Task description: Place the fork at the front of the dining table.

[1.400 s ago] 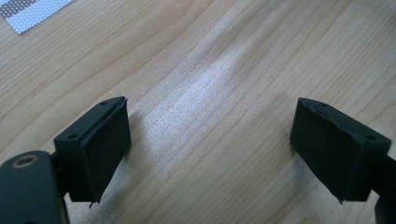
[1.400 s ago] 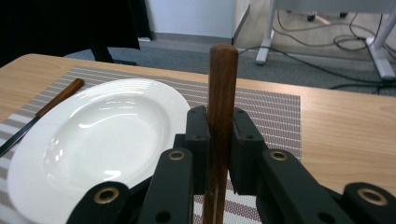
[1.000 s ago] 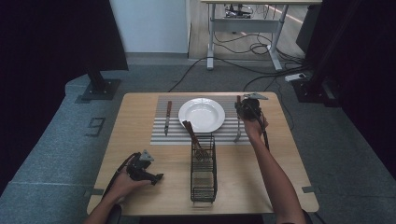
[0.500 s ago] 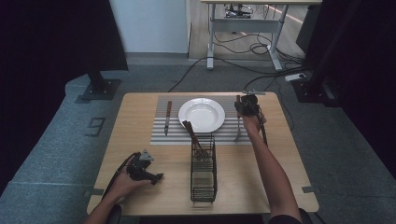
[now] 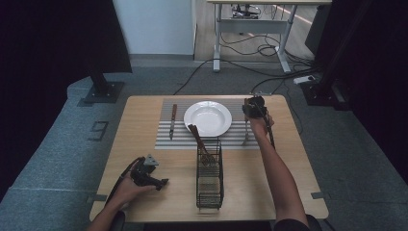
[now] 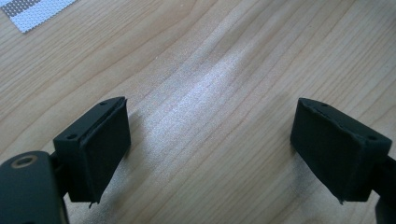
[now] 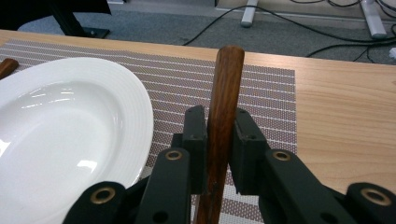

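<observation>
Right tool (image 7: 219,135): pinching a brown wooden handle (image 7: 223,107), held over the striped mat (image 7: 261,98), just beside the white plate (image 7: 65,135) | Left tool (image 6: 219,140): spread wide, nothing in it, low over the bare wooden surface (image 6: 224,56) | Wire basket (image 5: 210,175): stands near the middle, well apart from both tools

No words, brands or labels can be read. The one sign is a mark shaped like a 9 (image 5: 99,130) on the floor left of the bench (image 5: 298,159).
</observation>
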A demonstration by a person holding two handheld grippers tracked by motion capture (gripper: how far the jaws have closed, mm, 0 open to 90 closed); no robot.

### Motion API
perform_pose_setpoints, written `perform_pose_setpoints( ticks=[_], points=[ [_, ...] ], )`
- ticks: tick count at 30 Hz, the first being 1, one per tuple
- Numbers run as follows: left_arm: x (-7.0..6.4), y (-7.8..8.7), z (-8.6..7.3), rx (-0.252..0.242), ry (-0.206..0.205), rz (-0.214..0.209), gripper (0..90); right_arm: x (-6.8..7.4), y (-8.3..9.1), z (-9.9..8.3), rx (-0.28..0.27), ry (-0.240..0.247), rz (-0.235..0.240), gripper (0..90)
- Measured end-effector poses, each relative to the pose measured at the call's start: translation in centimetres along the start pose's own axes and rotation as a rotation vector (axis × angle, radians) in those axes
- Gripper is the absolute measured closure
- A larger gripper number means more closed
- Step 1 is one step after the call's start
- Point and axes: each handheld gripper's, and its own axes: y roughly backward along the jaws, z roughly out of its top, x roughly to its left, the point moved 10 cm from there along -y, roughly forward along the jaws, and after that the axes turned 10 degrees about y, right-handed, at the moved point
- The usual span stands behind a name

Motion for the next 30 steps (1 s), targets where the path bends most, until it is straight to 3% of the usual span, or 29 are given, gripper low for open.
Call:
perform_pose_setpoints(
  ticks=[14, 30],
  points=[
    [0.0, 0.0, 0.0, 0.000, 0.000, 0.000, 12.1, 0.1, -1.8, -0.6, 0.043, 0.002, -0.002, 77.6],
    [0.0, 0.0, 0.1, -0.002, 0.001, -0.001, 12.0, -1.9, -3.8, -2.6, 0.095, -0.084, -0.004, 76.0]
  ],
)
